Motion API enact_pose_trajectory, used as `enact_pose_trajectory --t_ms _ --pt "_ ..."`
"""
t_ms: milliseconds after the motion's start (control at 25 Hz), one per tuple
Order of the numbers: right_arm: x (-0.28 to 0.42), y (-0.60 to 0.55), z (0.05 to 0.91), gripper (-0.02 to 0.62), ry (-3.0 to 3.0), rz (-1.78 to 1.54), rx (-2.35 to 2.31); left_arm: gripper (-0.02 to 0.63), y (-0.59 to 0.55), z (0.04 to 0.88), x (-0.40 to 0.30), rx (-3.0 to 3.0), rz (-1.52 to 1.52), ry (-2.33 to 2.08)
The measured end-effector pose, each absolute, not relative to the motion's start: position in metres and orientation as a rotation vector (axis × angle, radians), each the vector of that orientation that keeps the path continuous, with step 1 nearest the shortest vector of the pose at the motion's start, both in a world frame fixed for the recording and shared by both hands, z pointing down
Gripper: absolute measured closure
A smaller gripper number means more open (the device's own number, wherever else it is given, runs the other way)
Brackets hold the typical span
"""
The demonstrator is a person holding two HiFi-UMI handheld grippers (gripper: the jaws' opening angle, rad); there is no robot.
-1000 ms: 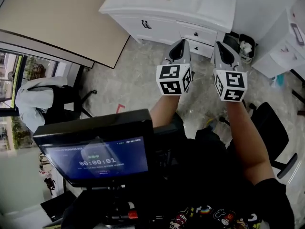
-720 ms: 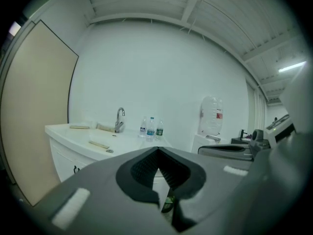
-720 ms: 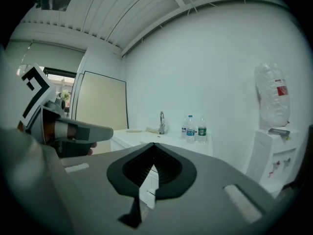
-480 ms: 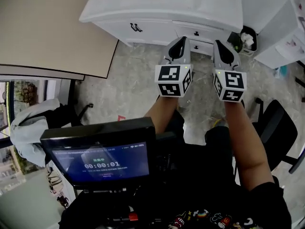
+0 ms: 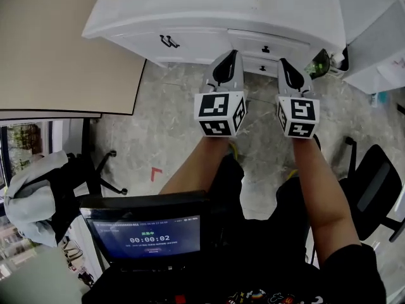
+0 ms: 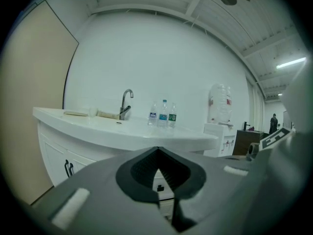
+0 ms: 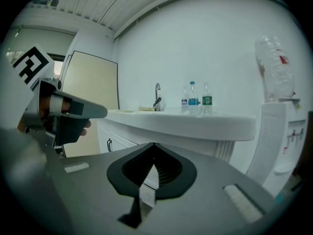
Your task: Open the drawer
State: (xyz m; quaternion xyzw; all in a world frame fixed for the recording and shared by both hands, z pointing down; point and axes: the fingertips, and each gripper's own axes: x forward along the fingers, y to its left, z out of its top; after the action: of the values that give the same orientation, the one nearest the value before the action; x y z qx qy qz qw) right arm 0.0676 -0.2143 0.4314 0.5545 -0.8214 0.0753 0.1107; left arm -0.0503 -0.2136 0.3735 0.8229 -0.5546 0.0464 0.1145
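Observation:
A white sink cabinet (image 5: 190,11) stands ahead of me. Its two small drawers sit one above the other: the upper drawer (image 5: 278,43) with a black knob (image 5: 266,49), and the lower drawer (image 5: 261,68) under it. My left gripper (image 5: 229,57) hangs just in front of the drawers, shut and empty. My right gripper (image 5: 285,65) floats beside it, a little right of the drawers, also shut with nothing held. In the left gripper view the closed tips (image 6: 157,150) point at the cabinet, and a drawer knob (image 6: 160,188) shows through the gap below them. Neither gripper touches the cabinet.
Left of the drawers is a cupboard door with black handles (image 5: 168,41). A bin (image 5: 321,62) stands at the cabinet's right end and an office chair (image 5: 373,189) at the right. On the counter are a tap (image 6: 126,102) and three bottles (image 6: 163,115). A beige panel (image 5: 57,49) lies left.
Both grippers have dropped and come nearer to the cabinet's drawers, side by side. Their jaws stayed shut throughout.

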Motion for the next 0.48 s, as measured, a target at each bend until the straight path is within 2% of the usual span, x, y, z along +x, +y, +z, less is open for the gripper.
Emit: enact_pose_trajectory --t_ms 320,480 --pt "0.043 -0.265 0.535 0.571 -2.338 0.26 1.679 0.606 -0.263 0.451 -0.083 2.435 0.107 -1.588" --pt "0.042 -0.285 0.577 0.507 -2.289 0.286 1.733 0.606 -0.278 0.485 -0.09 2.455 0.111 -1.555"
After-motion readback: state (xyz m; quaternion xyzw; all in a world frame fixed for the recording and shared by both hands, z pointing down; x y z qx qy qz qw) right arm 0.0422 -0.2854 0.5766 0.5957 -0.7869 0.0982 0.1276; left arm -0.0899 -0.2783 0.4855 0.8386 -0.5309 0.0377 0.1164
